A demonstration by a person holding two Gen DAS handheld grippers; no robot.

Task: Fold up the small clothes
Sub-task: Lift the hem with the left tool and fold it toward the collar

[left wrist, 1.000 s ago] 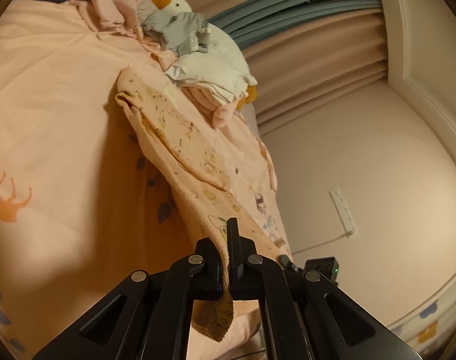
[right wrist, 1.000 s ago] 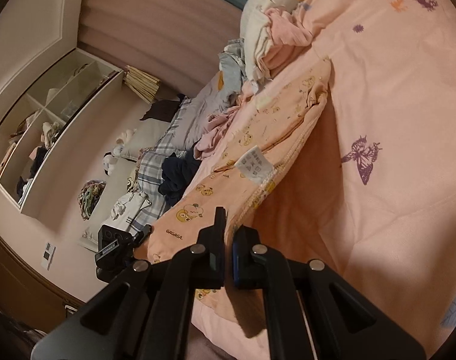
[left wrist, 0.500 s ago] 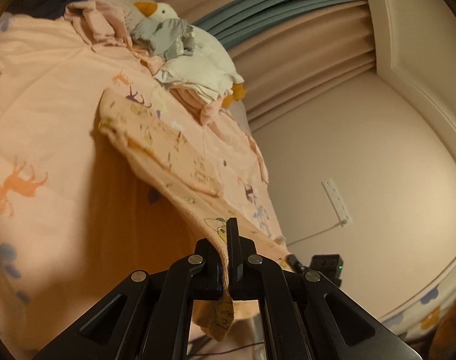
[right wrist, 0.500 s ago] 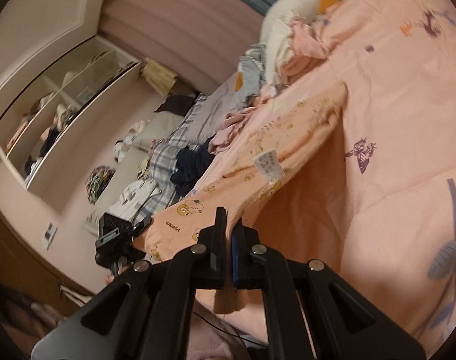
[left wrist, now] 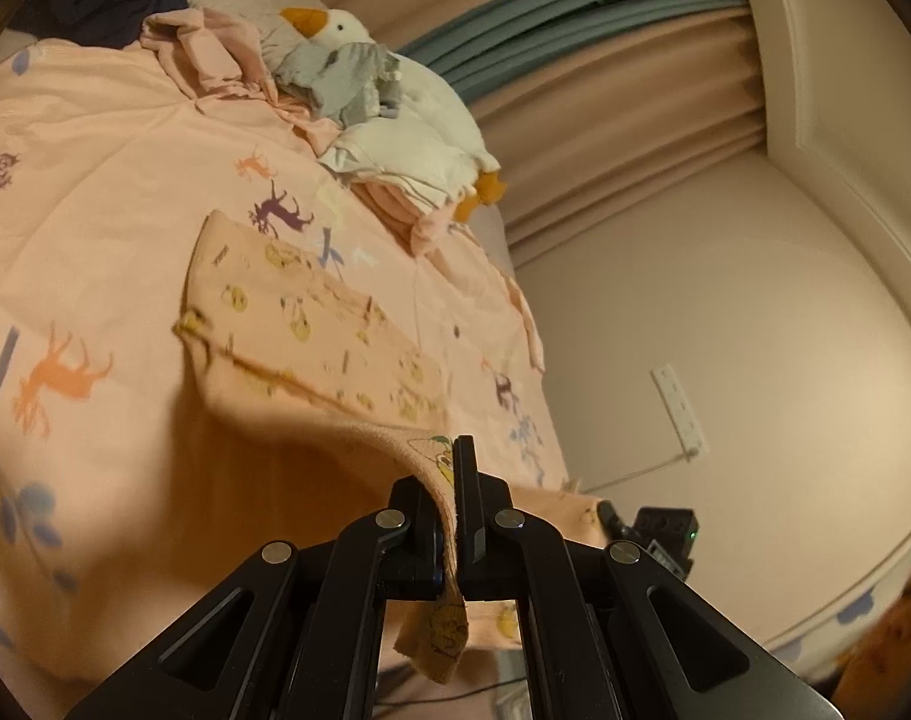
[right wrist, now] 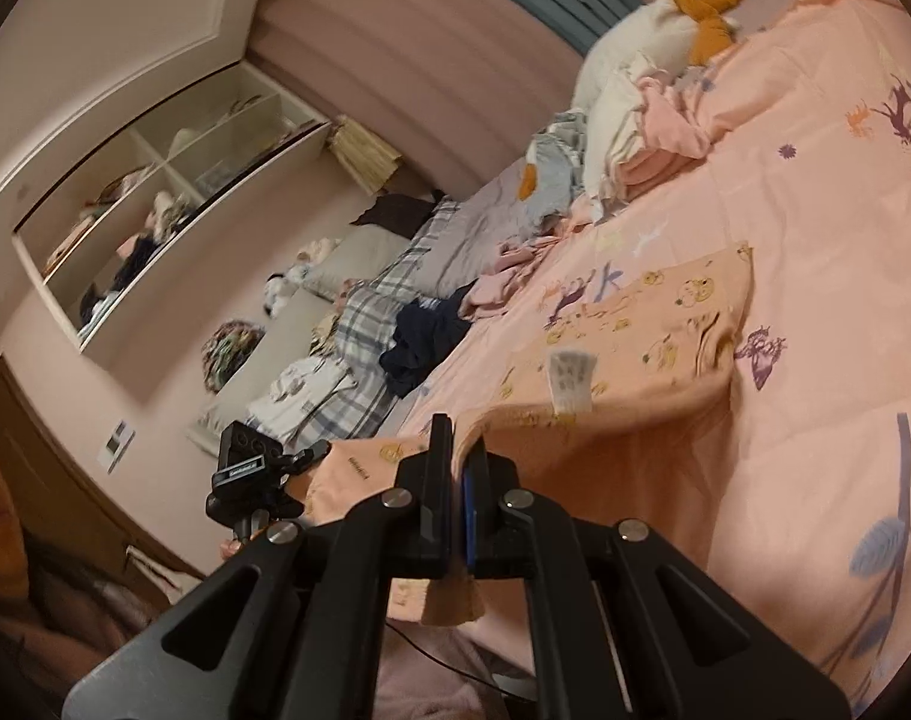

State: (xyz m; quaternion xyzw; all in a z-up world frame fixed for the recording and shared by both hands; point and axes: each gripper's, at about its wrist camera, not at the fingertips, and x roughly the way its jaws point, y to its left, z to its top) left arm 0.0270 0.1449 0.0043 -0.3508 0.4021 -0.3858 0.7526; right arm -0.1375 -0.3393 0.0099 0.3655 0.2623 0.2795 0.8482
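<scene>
A: Where's the garment [left wrist: 311, 324] rel. to the toy goose [left wrist: 407, 120]?

B: On the peach duvet [left wrist: 95, 192], nearer us than the goose, w/ bare duvet between the two. Far end lies flat on the cover; near end is lifted off it, hanging between both tools.

A: Tool state?

B: Left gripper [left wrist: 455, 516] is clamped tight on one near corner, cloth pokes out below the fingers. Right gripper [right wrist: 458, 498] same, pinched on the other near corner, a flap hangs under it. No gap at either.

A: Which way does it run?

B: Long axis goes from the grippers away toward the goose. Held edge runs across, left tool to right. White label [right wrist: 569, 378] faces up in the right wrist view, so prob. inside-out or its back up; can't say which.

A: So the next move?

B: My guess: carry the held edge fwd toward the goose and lay it on the far end, halving it. Both hands equally near, each owns a corner. Risk: uneven travel skews the fold.
</scene>
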